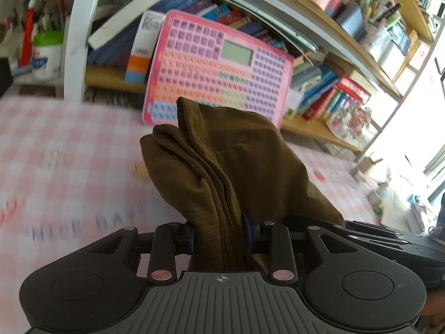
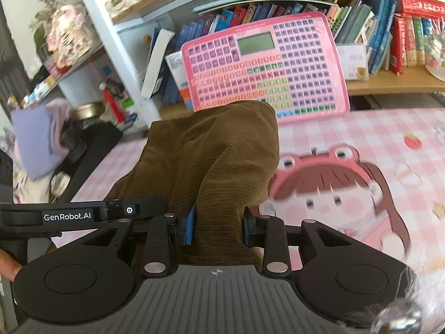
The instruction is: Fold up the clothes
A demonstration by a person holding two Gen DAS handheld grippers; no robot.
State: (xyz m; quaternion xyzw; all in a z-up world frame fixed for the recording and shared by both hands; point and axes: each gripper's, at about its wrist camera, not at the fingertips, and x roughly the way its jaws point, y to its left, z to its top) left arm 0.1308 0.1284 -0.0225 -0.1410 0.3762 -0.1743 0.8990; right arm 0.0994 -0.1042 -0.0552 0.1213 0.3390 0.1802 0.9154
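An olive-brown ribbed garment [image 1: 222, 167] is bunched in folds and held up above the pink checked table cover [image 1: 69, 153]. My left gripper [image 1: 219, 236] is shut on a thick fold of it. In the right wrist view the same garment [image 2: 217, 161] rises in front of the camera, and my right gripper [image 2: 218, 228] is shut on another fold. The two grippers sit close side by side; the other gripper's black body shows at the left edge of the right wrist view [image 2: 69, 214] and at the right of the left wrist view [image 1: 389, 239].
A pink toy keyboard board [image 2: 267, 69] leans against a bookshelf [image 2: 389, 83] full of books at the table's back edge. The cover shows a cartoon girl print [image 2: 333, 194]. A white shelf post [image 2: 116, 50] and a lilac cloth [image 2: 39, 139] stand left. White fluff [image 2: 417, 292] is at the lower right.
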